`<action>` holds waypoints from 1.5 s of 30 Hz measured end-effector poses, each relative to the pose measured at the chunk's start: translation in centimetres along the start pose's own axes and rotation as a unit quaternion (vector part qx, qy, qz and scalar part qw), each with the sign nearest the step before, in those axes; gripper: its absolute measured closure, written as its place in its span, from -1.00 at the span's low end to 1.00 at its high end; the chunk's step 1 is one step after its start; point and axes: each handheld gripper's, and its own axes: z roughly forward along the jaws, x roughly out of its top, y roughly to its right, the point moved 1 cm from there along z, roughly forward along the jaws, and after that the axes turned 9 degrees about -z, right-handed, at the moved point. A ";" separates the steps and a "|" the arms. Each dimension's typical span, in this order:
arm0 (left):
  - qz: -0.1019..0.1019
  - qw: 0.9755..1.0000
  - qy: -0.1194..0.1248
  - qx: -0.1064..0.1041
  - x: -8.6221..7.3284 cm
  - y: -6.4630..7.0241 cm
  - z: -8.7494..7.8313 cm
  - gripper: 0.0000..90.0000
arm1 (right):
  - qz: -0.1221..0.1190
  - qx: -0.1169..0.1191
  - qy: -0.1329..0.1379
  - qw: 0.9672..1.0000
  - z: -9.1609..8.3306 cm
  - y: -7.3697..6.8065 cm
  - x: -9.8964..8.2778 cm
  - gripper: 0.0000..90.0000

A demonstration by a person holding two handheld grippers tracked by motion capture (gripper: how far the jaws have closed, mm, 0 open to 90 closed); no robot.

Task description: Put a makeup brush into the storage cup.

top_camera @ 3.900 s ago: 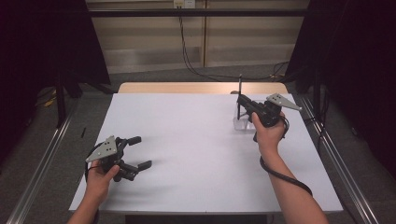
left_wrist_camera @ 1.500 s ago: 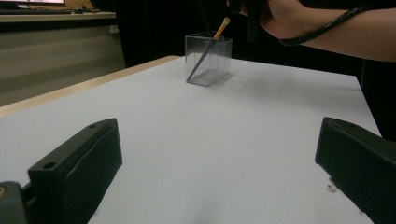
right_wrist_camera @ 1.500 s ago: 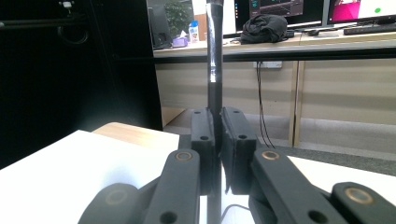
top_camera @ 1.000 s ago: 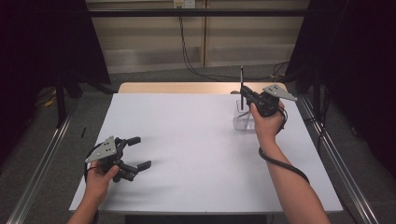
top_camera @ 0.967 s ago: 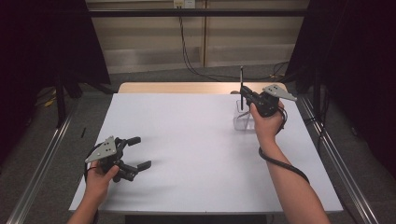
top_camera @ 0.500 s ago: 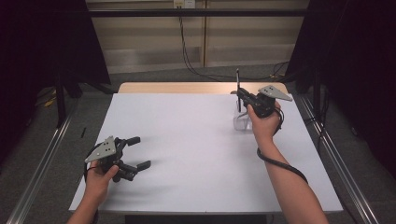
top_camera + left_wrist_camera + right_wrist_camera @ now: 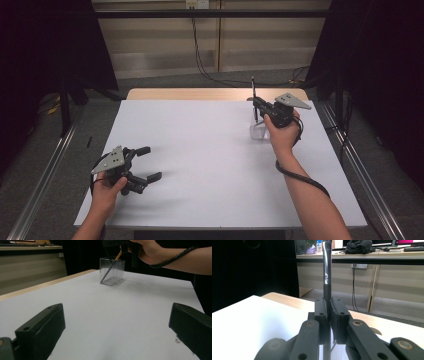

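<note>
Clearly the right gripper (image 7: 260, 107) has its fingers (image 7: 322, 315) clamped on a pen (image 7: 327, 275), held upright above the clear box (image 7: 260, 131) on the worktop (image 7: 200, 150). Lower it straight, keeping the tip inside the box walls before letting go. The left gripper (image 7: 145, 162), well apart from the box, rests wide open, empty. Against the earliest frame, the right gripper sits slightly farther back, over the box.

R tongs (image 7: 257, 106) grip pen (image 7: 254, 95) over clear box (image 7: 259, 131).
</note>
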 end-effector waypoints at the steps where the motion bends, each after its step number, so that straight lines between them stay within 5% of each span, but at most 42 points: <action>1: 0.000 1.000 -0.001 0.001 0.0 0.0 0.0 -0.99 | 0.001 0.000 0.000 1.000 0.0 0.0 0.0 0.88; 38: 0.003 1.000 -0.001 0.001 0.1 0.1 0.0 -0.99 | 0.006 -0.010 -0.020 1.000 -1.1 0.1 -0.7 0.86; 45: 0.002 1.000 -0.001 0.001 0.1 0.1 0.0 -0.99 | 0.012 -0.009 -0.016 1.000 -1.2 0.0 -0.6 0.60</action>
